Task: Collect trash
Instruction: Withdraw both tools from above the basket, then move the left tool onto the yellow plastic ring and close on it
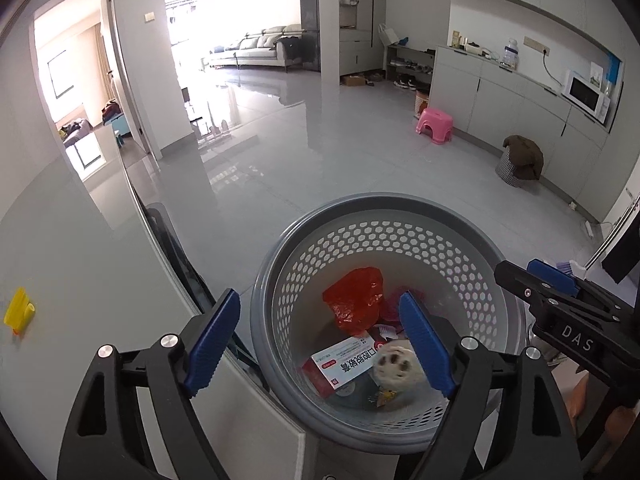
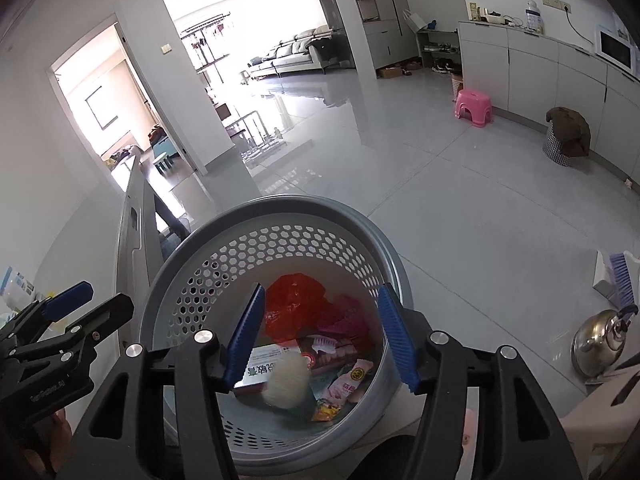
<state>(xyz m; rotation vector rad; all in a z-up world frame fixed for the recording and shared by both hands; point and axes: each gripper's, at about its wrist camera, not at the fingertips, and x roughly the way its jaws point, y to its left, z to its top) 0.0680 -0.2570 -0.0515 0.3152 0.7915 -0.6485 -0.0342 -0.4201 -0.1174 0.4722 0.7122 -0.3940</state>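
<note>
A: Where is the trash at this moment?

B: It lies in the grey waste basket [image 1: 384, 216] with the hexagon holes in its wall. The basket stands on the floor just beside the edge of the white table [image 1: 80, 264].

A: What is inside it?

B: A crumpled red plastic bag [image 1: 354, 300] toward the far side, a red and white medicine box [image 1: 340, 370] with Chinese print in front of it, and a pale lotus root slice [image 1: 398, 366] that overlaps the box. From the right wrist camera I see also a pink toothbrush [image 2: 322, 344] and a pink snack packet [image 2: 346, 386] at the bottom.

A: And the left gripper [image 1: 320, 338]?

B: It is above the basket and table edge, its blue pads spread wide, with nothing between them. One pad is over the table edge, the other over the basket.

A: The right gripper [image 2: 320, 330]?

B: The same: it hangs over the basket's mouth, spread wide and holding nothing. Each camera shows the other gripper at its side.

A: Anything else on the table?

B: A small yellow clip [image 1: 19, 309] lies near the left edge, well apart from the basket.

A: And in the room?

B: A pink stool [image 1: 435, 124] stands by the cabinets, and a steel kettle [image 2: 598, 340] sits at the right.
</note>
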